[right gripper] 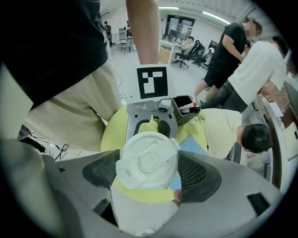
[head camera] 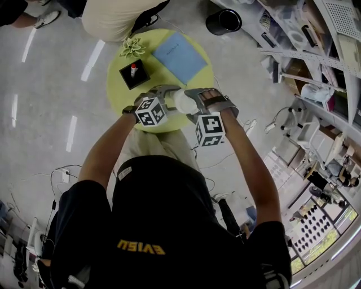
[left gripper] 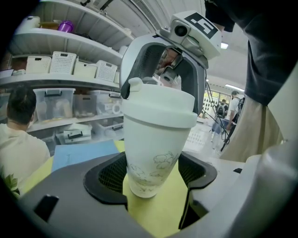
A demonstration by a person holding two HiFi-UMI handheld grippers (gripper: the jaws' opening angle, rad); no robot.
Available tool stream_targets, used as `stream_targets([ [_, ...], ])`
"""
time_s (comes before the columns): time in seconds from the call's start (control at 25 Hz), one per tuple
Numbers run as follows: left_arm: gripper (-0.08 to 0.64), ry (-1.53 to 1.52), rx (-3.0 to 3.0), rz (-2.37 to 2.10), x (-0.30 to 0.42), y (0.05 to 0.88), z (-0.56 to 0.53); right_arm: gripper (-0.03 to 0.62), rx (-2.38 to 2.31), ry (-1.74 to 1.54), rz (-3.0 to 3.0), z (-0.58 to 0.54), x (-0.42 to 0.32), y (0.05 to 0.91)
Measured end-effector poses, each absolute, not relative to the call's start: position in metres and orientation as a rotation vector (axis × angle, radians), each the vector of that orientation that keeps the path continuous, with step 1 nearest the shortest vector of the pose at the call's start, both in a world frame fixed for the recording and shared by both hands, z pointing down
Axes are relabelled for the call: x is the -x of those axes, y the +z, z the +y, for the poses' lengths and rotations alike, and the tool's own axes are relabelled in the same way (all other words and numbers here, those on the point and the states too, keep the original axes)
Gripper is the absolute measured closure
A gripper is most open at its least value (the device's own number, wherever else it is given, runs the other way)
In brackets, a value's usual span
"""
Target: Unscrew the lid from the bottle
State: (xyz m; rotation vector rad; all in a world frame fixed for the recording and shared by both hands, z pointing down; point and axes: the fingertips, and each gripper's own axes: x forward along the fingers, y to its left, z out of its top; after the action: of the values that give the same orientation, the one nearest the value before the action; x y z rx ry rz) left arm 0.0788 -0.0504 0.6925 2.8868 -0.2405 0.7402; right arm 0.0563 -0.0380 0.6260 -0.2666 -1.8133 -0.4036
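Observation:
A white bottle (head camera: 181, 101) with a faint drawing on its side hangs over the near edge of the round yellow table (head camera: 117, 84). My left gripper (left gripper: 151, 175) comes in from the side, its mesh pads (left gripper: 111, 173) closed on the lower body of the bottle (left gripper: 156, 139). From above, my right gripper (right gripper: 148, 168) reaches steeply down, shut on the white flip-top lid (right gripper: 146, 160) with a pad (right gripper: 195, 171) on each side. The lid sits on the bottle's neck. In the head view both grippers meet at the bottle, left gripper (head camera: 168, 97), right gripper (head camera: 194, 104).
On the table lie a blue folder (head camera: 179, 56), a black box (head camera: 134, 74) with a red-and-white item, and a small green plant (head camera: 132, 46). A person sits beyond the table (head camera: 113, 17). Shelving (head camera: 316, 34) lines the right side, with a black bin (head camera: 223, 21) near it.

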Motion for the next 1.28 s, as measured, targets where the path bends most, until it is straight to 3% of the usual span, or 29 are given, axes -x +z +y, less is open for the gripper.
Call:
stream_targets([
  [0.16, 0.196, 0.746, -2.879, -0.252, -0.079, 0.694, -0.049, 0.146, 0.139, -0.208, -1.907, -0.036, -0.057, 0.62],
  [0.4, 0.198, 0.756, -2.874, -0.25, -0.077, 0.695, -0.049, 0.166, -0.424, 0.181, -2.039, -0.064, -0.058, 0.588],
  [0.64, 0.197, 0.76, -2.868, -0.245, -0.079, 0.692, -0.049, 0.173, -0.944, 0.832, -1.891, -0.071, -0.072, 0.596],
  [0.84, 0.196, 0.762, -2.866, -0.242, -0.079, 0.693, -0.048, 0.266, -0.973, 0.793, -1.798, -0.064, -0.071, 0.608],
  [1.28, 0.196, 0.766, -2.859, -0.192, -0.08, 0.693, -0.047, 0.268, -0.567, 0.484, -1.947, -0.058, -0.063, 0.606],
])
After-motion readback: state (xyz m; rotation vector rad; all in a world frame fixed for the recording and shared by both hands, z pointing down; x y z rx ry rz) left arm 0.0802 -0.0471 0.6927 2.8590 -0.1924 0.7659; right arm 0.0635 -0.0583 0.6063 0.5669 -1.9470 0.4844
